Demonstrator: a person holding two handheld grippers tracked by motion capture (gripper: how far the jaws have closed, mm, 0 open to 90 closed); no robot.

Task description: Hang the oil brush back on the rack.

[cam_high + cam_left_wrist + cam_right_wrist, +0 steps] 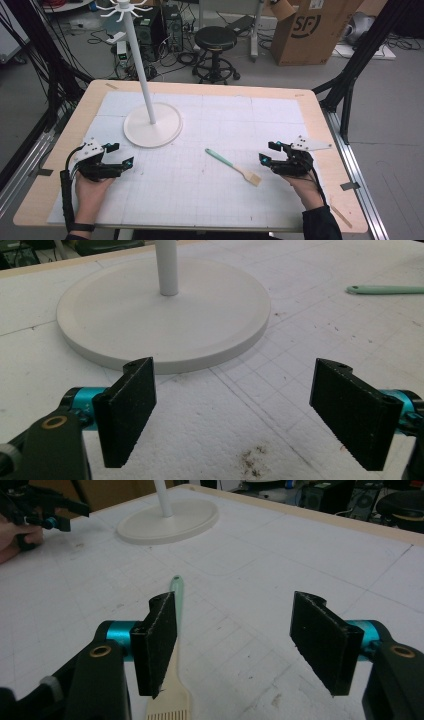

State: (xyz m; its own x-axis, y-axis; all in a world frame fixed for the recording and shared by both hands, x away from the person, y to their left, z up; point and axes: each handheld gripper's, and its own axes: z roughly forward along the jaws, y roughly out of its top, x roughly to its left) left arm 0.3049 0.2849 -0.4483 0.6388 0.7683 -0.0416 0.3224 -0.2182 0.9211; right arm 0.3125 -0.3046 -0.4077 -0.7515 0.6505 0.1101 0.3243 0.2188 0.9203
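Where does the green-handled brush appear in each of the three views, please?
High view: the brush lies right of centre on the white mat, just left of the right gripper.
Left gripper view: its green handle shows at the upper right edge.
Right gripper view: bottom centre, beside the left-hand jaw.
Shared landmark: the white stand's round base.

White hook stand (151,122), black stool (215,39), cardboard box (310,30) beyond.
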